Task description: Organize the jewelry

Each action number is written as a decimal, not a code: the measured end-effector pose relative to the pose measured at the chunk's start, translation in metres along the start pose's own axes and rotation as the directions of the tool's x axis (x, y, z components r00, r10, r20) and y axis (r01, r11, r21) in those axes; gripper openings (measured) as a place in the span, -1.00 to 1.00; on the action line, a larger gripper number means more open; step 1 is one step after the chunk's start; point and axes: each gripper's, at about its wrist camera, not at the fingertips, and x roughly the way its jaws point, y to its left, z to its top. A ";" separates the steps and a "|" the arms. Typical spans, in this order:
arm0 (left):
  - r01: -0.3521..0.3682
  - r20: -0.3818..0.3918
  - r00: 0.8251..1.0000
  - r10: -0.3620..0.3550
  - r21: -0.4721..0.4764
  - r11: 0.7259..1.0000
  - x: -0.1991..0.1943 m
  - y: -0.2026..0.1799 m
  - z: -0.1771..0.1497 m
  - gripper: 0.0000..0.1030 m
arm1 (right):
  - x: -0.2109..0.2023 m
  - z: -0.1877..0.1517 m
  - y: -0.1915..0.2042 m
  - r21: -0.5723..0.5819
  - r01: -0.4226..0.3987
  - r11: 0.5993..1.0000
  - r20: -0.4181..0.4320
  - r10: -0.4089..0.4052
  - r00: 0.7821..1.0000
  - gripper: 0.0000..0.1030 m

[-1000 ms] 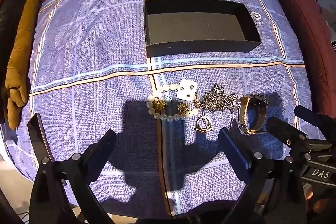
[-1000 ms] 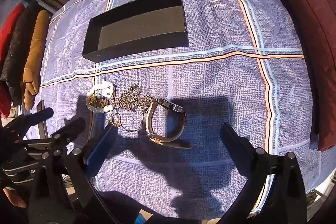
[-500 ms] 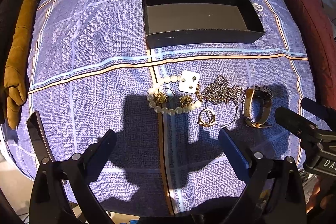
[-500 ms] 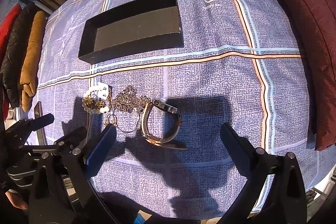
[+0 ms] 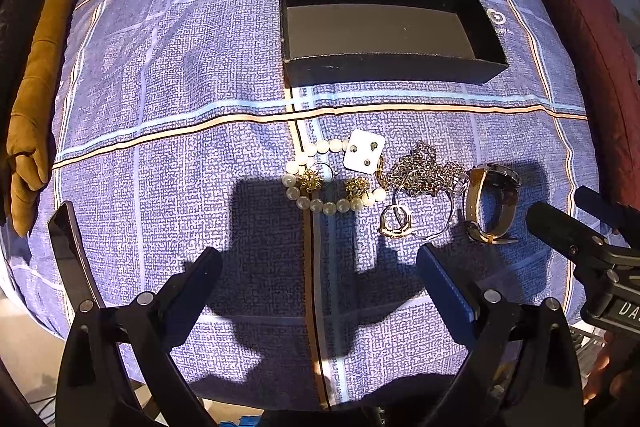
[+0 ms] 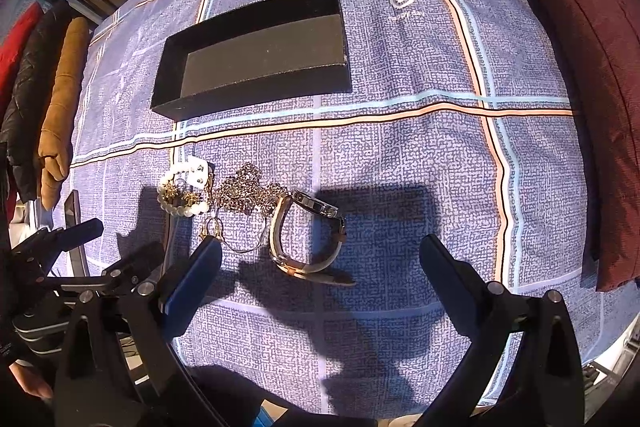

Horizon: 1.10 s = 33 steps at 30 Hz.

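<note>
Nothing has gone into the black box (image 5: 384,65) yet; it sits in the upper middle of the left wrist view, open-topped and bare inside, on the blue checked cloth (image 5: 180,75). All the jewelry lies in a tight cluster in the centre-right of that view, well apart from the box, across the orange stripe.

Both grippers hang over the near edge of the cloth with nothing in them. The left gripper (image 5: 320,267) has its jaws spread wide, and the pearl bracelet (image 5: 320,205) lies just beyond the gap between them. The right gripper (image 6: 320,251) is just as wide, with the watch (image 6: 304,239) sitting between its fingers in its own view.

To my eye the watch is the sensible first pick. It stands on its edge at the right end of the cluster, looks free of the rest, and its band gives something firm to pinch. I would bring the right gripper down so that one finger goes inside the loop of the band and the other outside, then close slowly.

The trouble lies next to it. The chain pile (image 5: 424,171) and a thin wire hoop (image 5: 436,227) reach almost to the watch, and the gold ring (image 5: 396,223) rests on the hoop. The white earring card (image 5: 364,157) overlaps the pearls. A lift straight up, watched for trailing links, should keep the heap from dragging along.
</note>
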 end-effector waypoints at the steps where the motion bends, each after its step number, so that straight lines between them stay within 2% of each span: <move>1: 0.000 -0.001 1.000 0.000 -0.003 1.000 0.000 0.001 0.000 0.86 | 0.000 0.001 0.001 -0.004 -0.001 1.000 -0.002 0.001 1.000 0.89; 4: 0.027 0.010 1.000 -0.026 -0.009 1.000 0.002 0.007 0.000 0.86 | 0.001 0.001 0.003 -0.013 -0.002 1.000 -0.003 0.002 1.000 0.89; 11: 0.010 0.007 1.000 -0.009 -0.019 1.000 0.002 0.010 -0.002 0.86 | 0.004 0.001 0.006 -0.021 -0.006 1.000 -0.009 0.005 1.000 0.89; 12: 0.008 -0.012 1.000 -0.008 -0.019 1.000 0.002 0.009 -0.002 0.86 | 0.004 0.001 0.006 -0.023 -0.006 1.000 -0.010 0.006 1.000 0.89; 15: 0.023 -0.017 1.000 -0.023 -0.018 1.000 0.003 0.007 0.000 0.86 | 0.004 0.001 0.005 -0.024 -0.005 1.000 -0.010 0.005 1.000 0.89; 20: 0.015 0.023 1.000 -0.015 -0.022 1.000 0.005 0.002 0.003 0.86 | 0.003 0.001 0.003 -0.021 -0.008 1.000 -0.010 0.007 1.000 0.89; 25: 0.005 0.031 1.000 -0.004 -0.032 0.999 0.010 0.006 0.001 0.86 | 0.005 0.002 -0.001 -0.025 -0.001 1.000 -0.010 0.000 1.000 0.89; 30: 0.024 0.019 1.000 -0.023 -0.030 0.999 0.018 0.012 -0.004 0.86 | 0.011 -0.001 -0.007 -0.030 0.009 1.000 -0.008 -0.010 1.000 0.89; 33: 0.065 0.018 0.998 -0.065 -0.037 0.997 0.024 0.014 -0.009 0.86 | 0.016 -0.004 -0.009 -0.042 -0.012 0.999 -0.022 0.011 1.000 0.89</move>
